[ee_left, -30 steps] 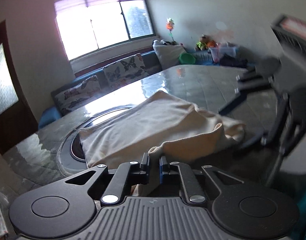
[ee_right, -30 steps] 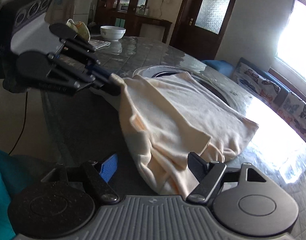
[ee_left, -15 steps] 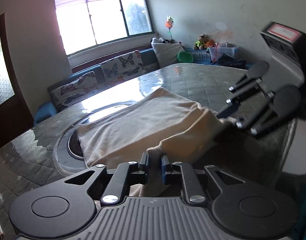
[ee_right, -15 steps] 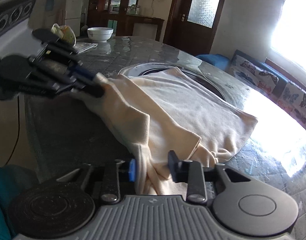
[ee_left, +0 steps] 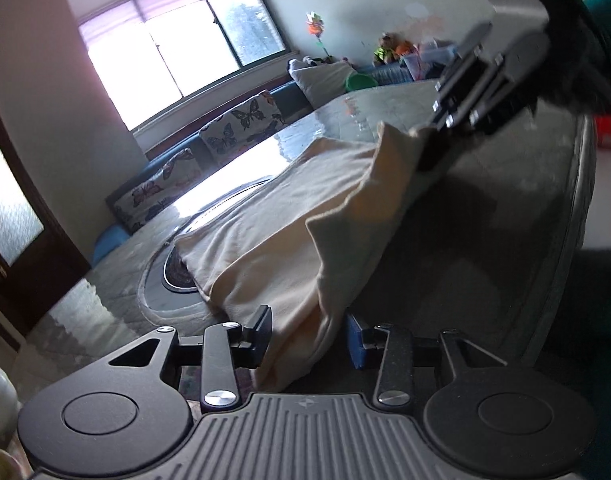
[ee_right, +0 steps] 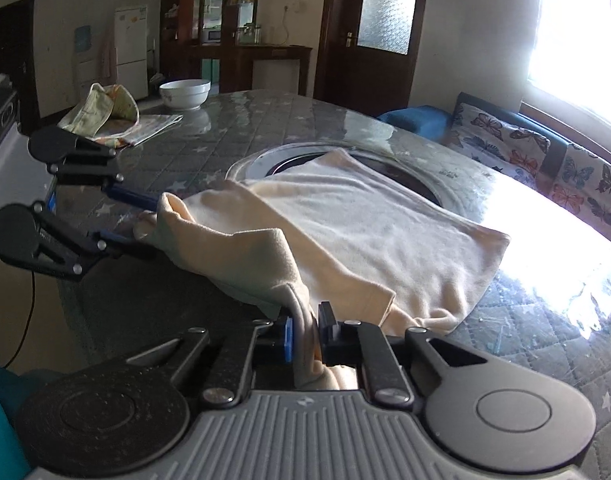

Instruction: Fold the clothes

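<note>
In the left wrist view, the left hand-held gripper (ee_left: 308, 338) stood with its jaws apart around a hanging fold of the cream garment (ee_left: 265, 236), which lay on the counter (ee_left: 505, 216); behind were a window (ee_left: 177, 56) and butterfly cushions (ee_left: 241, 116). In the right wrist view, the right hand-held gripper (ee_right: 305, 334) was clamped on the garment's near edge, and a white bowl (ee_right: 184, 94) and a fridge (ee_right: 131, 50) appeared.

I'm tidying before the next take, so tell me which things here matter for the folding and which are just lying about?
For the job:
cream garment
left gripper, open around its near edge
right gripper, shut on a fold
table

Lying about:
white bowl
patterned cloth
newspaper
butterfly cushions
</note>
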Demonstrator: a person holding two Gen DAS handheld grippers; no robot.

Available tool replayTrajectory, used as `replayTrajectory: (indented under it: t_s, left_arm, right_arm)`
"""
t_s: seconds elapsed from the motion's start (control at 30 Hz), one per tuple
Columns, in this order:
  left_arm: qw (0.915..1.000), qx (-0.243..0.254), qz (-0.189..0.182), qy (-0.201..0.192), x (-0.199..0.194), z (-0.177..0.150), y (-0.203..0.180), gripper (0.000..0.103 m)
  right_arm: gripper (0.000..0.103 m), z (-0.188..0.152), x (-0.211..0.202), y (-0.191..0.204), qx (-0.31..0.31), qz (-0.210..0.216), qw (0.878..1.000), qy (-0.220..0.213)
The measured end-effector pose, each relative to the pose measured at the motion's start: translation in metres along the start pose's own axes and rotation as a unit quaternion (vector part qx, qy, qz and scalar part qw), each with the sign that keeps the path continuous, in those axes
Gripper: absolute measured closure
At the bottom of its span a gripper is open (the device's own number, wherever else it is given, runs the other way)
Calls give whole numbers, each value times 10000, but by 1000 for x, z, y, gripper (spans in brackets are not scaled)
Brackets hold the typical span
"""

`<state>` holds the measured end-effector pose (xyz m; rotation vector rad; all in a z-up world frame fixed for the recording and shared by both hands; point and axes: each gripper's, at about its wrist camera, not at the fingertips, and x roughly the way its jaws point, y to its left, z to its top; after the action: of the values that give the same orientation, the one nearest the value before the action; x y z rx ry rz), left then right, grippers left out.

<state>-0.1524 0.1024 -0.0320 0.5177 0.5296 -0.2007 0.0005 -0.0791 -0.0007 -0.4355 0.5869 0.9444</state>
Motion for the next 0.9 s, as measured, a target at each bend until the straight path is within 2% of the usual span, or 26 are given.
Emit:
replayTrajectory:
  t_s: [0.13,0.23,0.47,0.8,0.9]
  left_arm:
    - [10000,69,-47,6,5,-4,3,87]
    - [9997,-177,-139,-72,3,-3,9,95]
    - [9956,-748,-491,-275,-24,6,15,97]
    - [9837,-1365,-1100,-403,-102,18,-1,97]
    - [9814,-1528,-1072,-447,-109,22,-2,97]
  right_arm:
    - [94,2,-2,-1,90,-33,9999,-54]
    - [96,1,-4,0,114,-28,9999,-94]
    - [96,0,-27,0,151,57,9997,-158]
    - [98,-18,-106,27,78,508,9987,-9]
    - [98,-19,-122,37,9,548,9985,-12]
